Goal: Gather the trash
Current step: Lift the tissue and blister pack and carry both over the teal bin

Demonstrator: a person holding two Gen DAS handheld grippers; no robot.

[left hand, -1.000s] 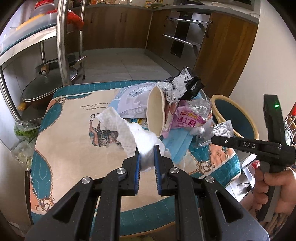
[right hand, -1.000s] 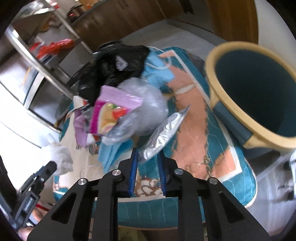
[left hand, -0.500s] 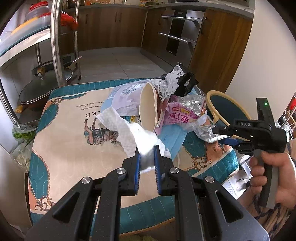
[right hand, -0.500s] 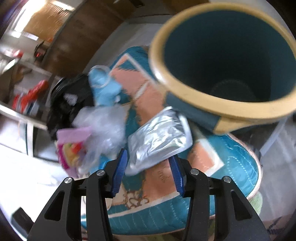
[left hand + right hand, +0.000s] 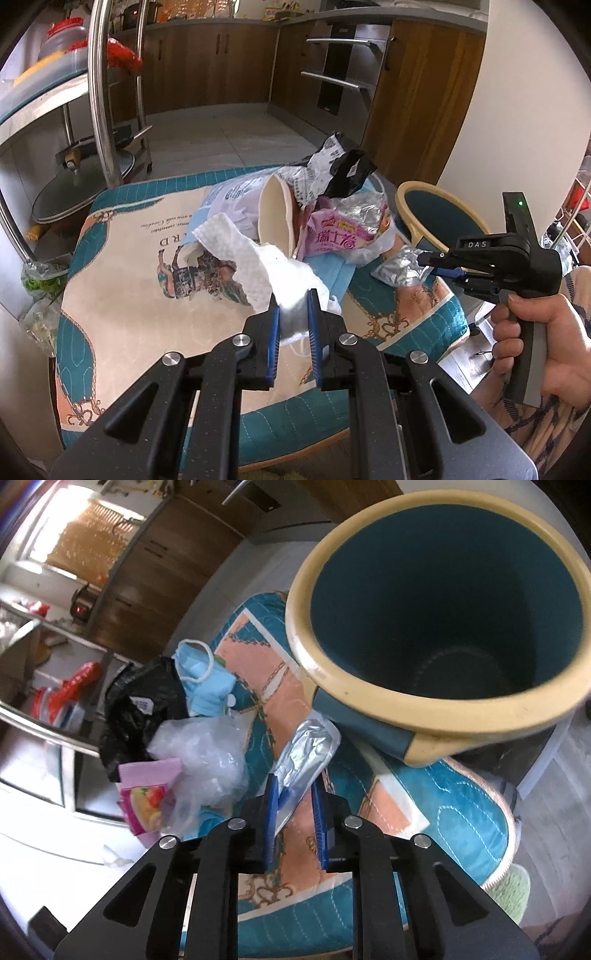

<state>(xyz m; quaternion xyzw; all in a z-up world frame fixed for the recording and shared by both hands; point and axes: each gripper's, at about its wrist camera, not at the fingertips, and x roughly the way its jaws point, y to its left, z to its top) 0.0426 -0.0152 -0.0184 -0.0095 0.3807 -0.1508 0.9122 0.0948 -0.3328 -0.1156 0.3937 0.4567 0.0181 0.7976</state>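
Low in the centre of the left wrist view, the left gripper (image 5: 291, 314) has its blue pads pinched on a crumpled white paper towel (image 5: 258, 266), which trails up and left over the quilted bench (image 5: 122, 295) toward the heap of wrappers, a pink snack bag (image 5: 340, 236) and a blue face mask (image 5: 336, 277) in mid-frame. In the right wrist view, the right gripper (image 5: 295, 812) at bottom centre is clamped on one end of a silver foil packet (image 5: 306, 749), whose other end points up toward the teal, cream-rimmed trash bin (image 5: 373, 698) filling the upper right. A clear plastic bag (image 5: 207, 753) and black bag (image 5: 144, 709) lie on the bench at centre left.
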